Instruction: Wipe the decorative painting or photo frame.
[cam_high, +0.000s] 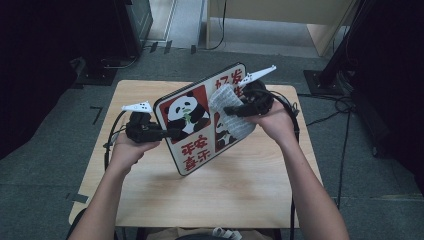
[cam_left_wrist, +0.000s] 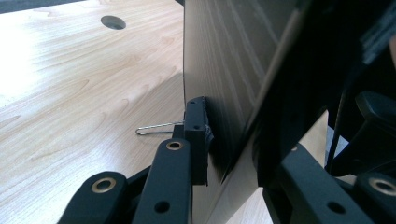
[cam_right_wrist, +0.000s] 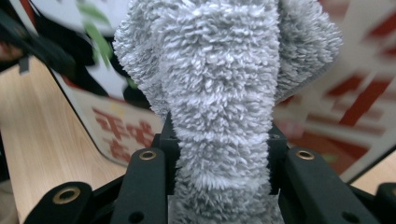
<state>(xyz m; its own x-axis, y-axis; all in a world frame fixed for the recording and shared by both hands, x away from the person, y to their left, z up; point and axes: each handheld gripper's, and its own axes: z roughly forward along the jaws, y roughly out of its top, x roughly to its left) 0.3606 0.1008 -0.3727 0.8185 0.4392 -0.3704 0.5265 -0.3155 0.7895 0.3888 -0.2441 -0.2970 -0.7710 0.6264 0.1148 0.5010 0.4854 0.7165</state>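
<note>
Far left, my left hand (cam_high: 129, 150) grips the left gripper (cam_high: 172, 133) level above the wooden table (cam_high: 250, 185), its grey plate sticking up beside it. Its jaws are clamped tight on the left edge of the panda sign board (cam_high: 192, 122), and in the left gripper view I see the pads pinching that edge, the board's wood-grain back (cam_left_wrist: 219, 60) rising tilted in front of me. A thin wire loop (cam_left_wrist: 154, 128) pokes out beside the near pad; I can't quite tell what it belongs to. A round hole (cam_left_wrist: 113, 22) sits in the tabletop beyond.

Centre now: the board is off the table, held at a slant, face up toward me, panda picture and red characters showing.

Over to the right, my right gripper (cam_high: 231, 111) is pinched on a fluffy grey cloth (cam_high: 227, 102), and the cloth lies against the board's upper right face. In the right gripper view the cloth (cam_right_wrist: 219, 107) bulges up thick between the jaws, with the board's printed face blurred behind it. My right hand (cam_high: 272, 122) holds that gripper just past the board's right edge.
</note>
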